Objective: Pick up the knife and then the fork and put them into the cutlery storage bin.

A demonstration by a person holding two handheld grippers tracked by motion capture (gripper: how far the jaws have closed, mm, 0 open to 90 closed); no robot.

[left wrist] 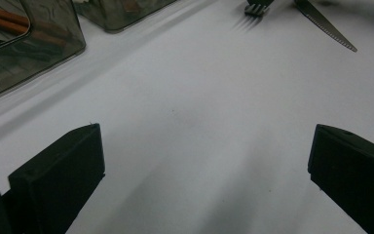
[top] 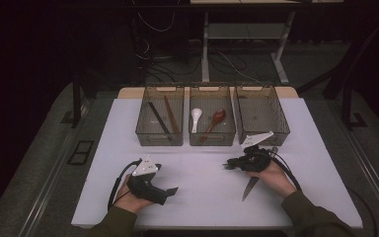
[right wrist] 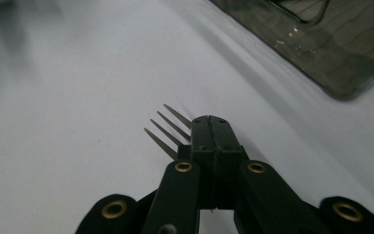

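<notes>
Right gripper [right wrist: 213,127] is clamping fully shut on the fork [right wrist: 168,130], tines poking out lower centre of frame. Left gripper [left wrist: 204,170] is idling wide open, empty. Advice: keep the fork level while carrying toward the empty bin [top: 261,116], upper right.

We see the fork [right wrist: 168,130] in bare, smooth metal with a dull sheen. The knife [left wrist: 326,24] blade is metal with a serrated edge. The tongs [right wrist: 213,141] are matt black plastic with brass-coloured rivets. The tabletop [top: 202,182] is smooth, matt white. The bins [top: 261,116] are translucent smoked plastic.
</notes>
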